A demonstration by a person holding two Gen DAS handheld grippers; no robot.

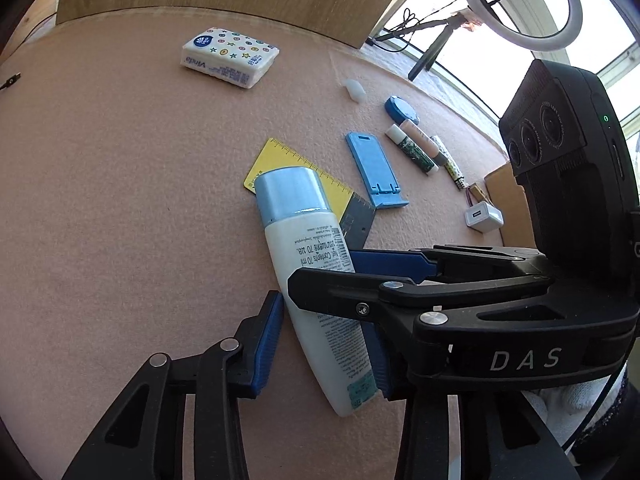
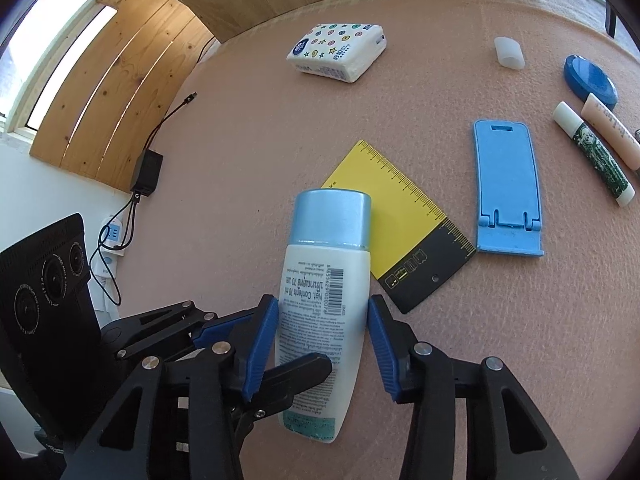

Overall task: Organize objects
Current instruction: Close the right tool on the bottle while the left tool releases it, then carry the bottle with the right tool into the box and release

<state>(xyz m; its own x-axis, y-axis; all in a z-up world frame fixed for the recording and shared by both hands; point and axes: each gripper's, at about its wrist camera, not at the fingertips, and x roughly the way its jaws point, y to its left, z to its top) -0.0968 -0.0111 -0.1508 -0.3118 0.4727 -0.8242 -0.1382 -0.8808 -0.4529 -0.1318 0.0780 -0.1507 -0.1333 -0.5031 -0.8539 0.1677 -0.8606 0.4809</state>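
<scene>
1. Both my tools bracket the white lotion bottle [image 2: 324, 312] lying on the pink felt table [image 2: 500, 340], its blue cap overlapping the yellow ruler card [image 2: 404, 216].
2. The right gripper [image 2: 322, 344] has its pads against the bottle's sides, pinching it. The left gripper [image 1: 324, 340] also straddles the bottle; I cannot tell whether its pads press.
3. My judgement: sorting is only partly done. The tissue pack [image 1: 230, 56], blue phone stand [image 1: 374, 168] and lip balm tubes [image 1: 412, 152] lie scattered.
4. Only the left view shows the white charger [image 1: 483, 218]; only the right shows the black adapter [image 2: 146, 170].
</scene>
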